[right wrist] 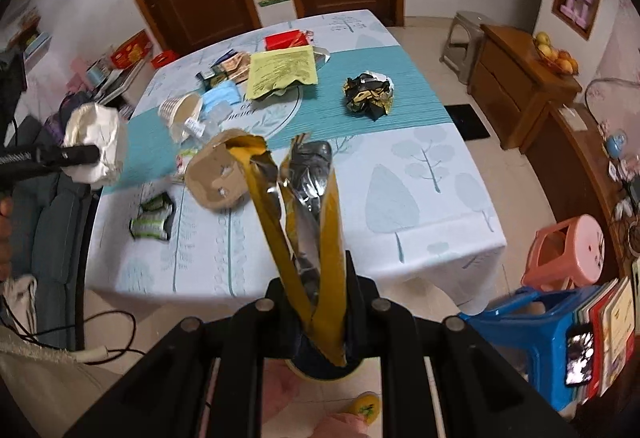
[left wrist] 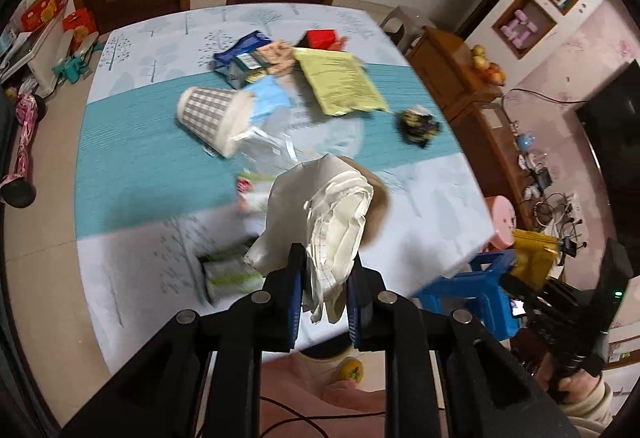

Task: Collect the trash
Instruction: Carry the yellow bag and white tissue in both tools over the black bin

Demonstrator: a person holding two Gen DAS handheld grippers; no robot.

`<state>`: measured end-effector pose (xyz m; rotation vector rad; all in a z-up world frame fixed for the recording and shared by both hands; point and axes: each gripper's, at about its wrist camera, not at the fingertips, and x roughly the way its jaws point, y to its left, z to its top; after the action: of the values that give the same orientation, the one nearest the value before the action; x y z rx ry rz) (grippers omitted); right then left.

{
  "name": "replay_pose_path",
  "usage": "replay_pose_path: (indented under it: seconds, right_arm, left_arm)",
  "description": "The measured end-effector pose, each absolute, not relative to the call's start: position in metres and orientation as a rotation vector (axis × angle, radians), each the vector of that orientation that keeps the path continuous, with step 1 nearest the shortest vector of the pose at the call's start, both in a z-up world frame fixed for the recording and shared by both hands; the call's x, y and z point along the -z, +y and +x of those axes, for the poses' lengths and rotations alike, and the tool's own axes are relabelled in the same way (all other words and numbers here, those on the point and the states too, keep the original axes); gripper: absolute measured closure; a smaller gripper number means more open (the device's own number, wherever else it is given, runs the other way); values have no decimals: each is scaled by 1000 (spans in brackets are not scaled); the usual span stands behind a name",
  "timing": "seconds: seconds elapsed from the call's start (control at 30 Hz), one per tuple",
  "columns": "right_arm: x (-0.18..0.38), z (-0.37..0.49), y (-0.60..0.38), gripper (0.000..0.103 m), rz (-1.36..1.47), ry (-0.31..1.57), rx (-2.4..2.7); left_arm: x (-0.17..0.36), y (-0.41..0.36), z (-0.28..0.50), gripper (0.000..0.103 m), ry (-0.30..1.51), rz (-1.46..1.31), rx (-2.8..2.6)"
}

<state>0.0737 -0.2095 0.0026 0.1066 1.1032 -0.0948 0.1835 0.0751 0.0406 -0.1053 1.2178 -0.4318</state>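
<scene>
My left gripper (left wrist: 324, 278) is shut on a crumpled white paper wad (left wrist: 320, 214) and holds it above the near edge of the table; the wad also shows at the left of the right wrist view (right wrist: 96, 142). My right gripper (right wrist: 320, 278) is shut on a torn yellow foil pouch (right wrist: 316, 206), also seen at the right of the left wrist view (left wrist: 534, 256). On the table lie a checked paper cup (left wrist: 212, 118), a yellow-green packet (left wrist: 340, 80), a black-gold crumpled wrapper (right wrist: 368, 94), a brown cardboard piece (right wrist: 218, 178) and a green-white wrapper (right wrist: 152, 222).
The table (right wrist: 420, 198) has a white and teal cloth. More trash lies at the far side: a blue mask (left wrist: 268, 98), a dark blue packet (left wrist: 240, 54), a red box (left wrist: 320, 38). A blue stool (right wrist: 520, 322) and a pink stool (right wrist: 568, 254) stand right of the table.
</scene>
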Motion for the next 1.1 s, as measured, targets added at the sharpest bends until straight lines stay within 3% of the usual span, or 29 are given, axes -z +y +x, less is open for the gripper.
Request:
replay_pose_path:
  seconds: [0.3, 0.57, 1.1]
  right_arm:
    - [-10, 6, -247, 88, 103, 1098, -21]
    - [25, -34, -255, 88, 118, 1146, -97]
    - [118, -49, -249, 88, 281, 1277, -40]
  left_arm:
    - [-59, 15, 78, 87, 1214, -123, 429]
    - [-45, -27, 9, 87, 1271, -55, 430]
    - [44, -65, 1, 87, 1458, 116, 529]
